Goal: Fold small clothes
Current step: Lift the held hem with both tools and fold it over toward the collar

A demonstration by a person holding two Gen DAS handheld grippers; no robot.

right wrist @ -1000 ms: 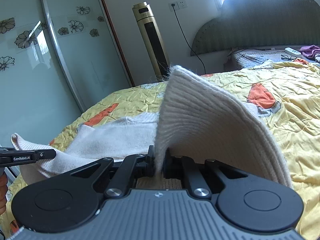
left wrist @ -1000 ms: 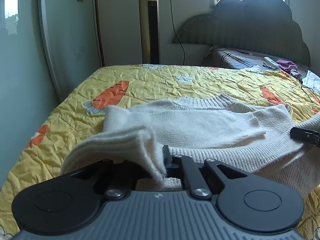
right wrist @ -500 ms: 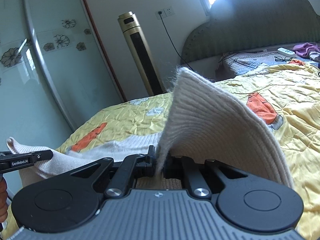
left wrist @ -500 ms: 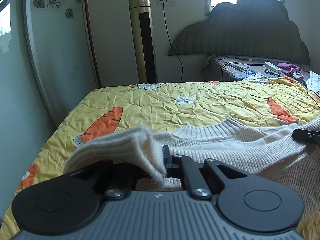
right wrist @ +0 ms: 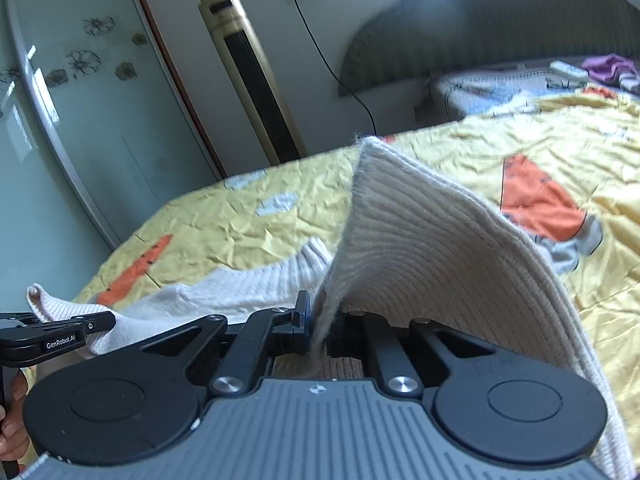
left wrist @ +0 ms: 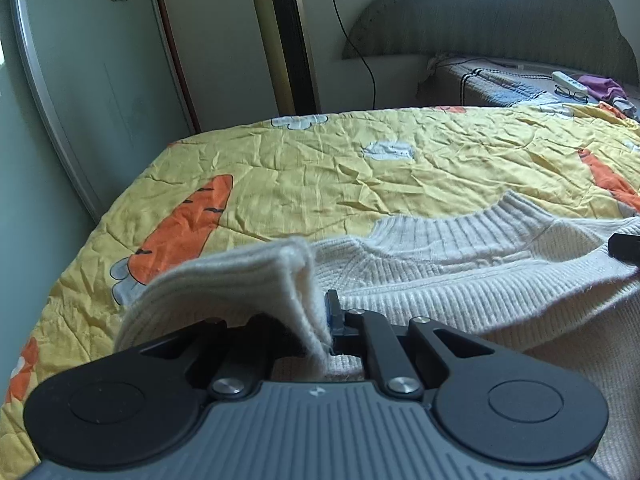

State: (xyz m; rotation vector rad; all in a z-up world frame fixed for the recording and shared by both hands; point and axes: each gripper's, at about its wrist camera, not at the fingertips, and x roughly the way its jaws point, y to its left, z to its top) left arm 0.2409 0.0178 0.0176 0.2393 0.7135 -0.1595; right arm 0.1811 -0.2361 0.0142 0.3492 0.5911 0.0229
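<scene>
A cream knit sweater (left wrist: 460, 280) lies on the yellow carrot-print bedspread (left wrist: 360, 168), its ribbed collar (left wrist: 440, 228) facing the headboard. My left gripper (left wrist: 326, 328) is shut on the sweater's ribbed hem corner, which drapes over the left finger. My right gripper (right wrist: 320, 332) is shut on the other hem corner (right wrist: 420, 248), which stands up in front of the camera. The right gripper's tip shows at the right edge of the left wrist view (left wrist: 624, 246). The left gripper shows at the lower left of the right wrist view (right wrist: 56, 334).
A gold tower fan (left wrist: 284, 36) stands by the wall behind the bed. A grey padded headboard (left wrist: 500, 12) is at the back right. A mirrored wardrobe door (left wrist: 80, 60) is on the left. A remote, glasses and purple cloth (left wrist: 600, 86) lie near the headboard.
Both grippers have carried the held hem forward toward the collar. More of the sweater body is now covered, and the bedspread beyond the collar fills more of the view.
</scene>
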